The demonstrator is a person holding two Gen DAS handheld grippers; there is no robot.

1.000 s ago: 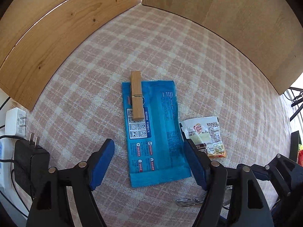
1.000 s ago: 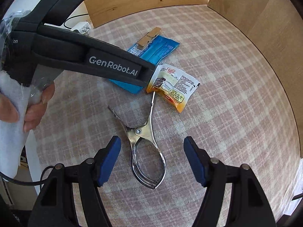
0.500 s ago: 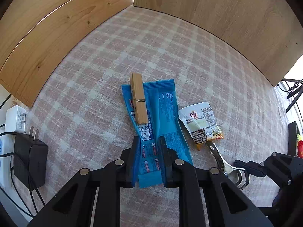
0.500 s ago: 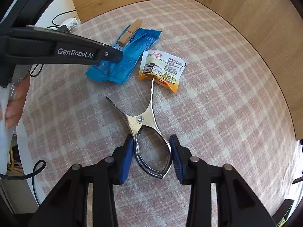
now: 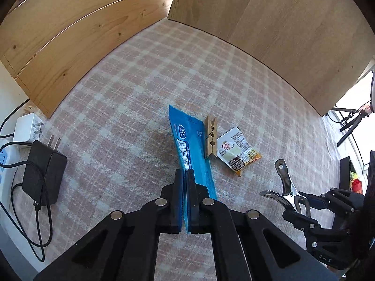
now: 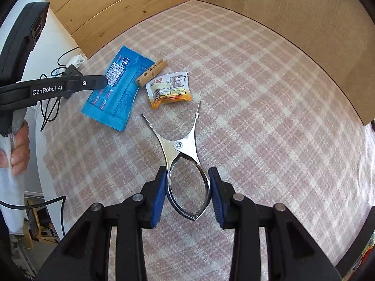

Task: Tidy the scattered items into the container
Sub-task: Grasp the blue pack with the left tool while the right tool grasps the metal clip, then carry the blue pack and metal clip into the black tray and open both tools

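Note:
My left gripper (image 5: 185, 187) is shut on the near end of a blue packet (image 5: 191, 145) and holds it lifted and tilted above the checked cloth. A wooden clothespin (image 5: 211, 140) lies right beside the packet's right edge. A small white and orange sachet (image 5: 236, 151) lies flat just right of it. My right gripper (image 6: 187, 187) is shut on the loop handles of a metal clip (image 6: 185, 154), whose jaws are spread open. The blue packet (image 6: 117, 89), clothespin (image 6: 152, 72) and sachet (image 6: 168, 89) also show in the right wrist view. No container is in view.
Wooden panels (image 5: 269, 18) stand along the back and right of the cloth. A black power adapter (image 5: 42, 175) with its cable and a white plug (image 5: 25, 130) lie at the left edge. The left gripper's arm (image 6: 46, 89) crosses the right wrist view.
My left gripper has lifted the blue packet, and the clothespin now lies beside it instead of on it. My right gripper has squeezed the metal clip's handles and its jaws have opened wider.

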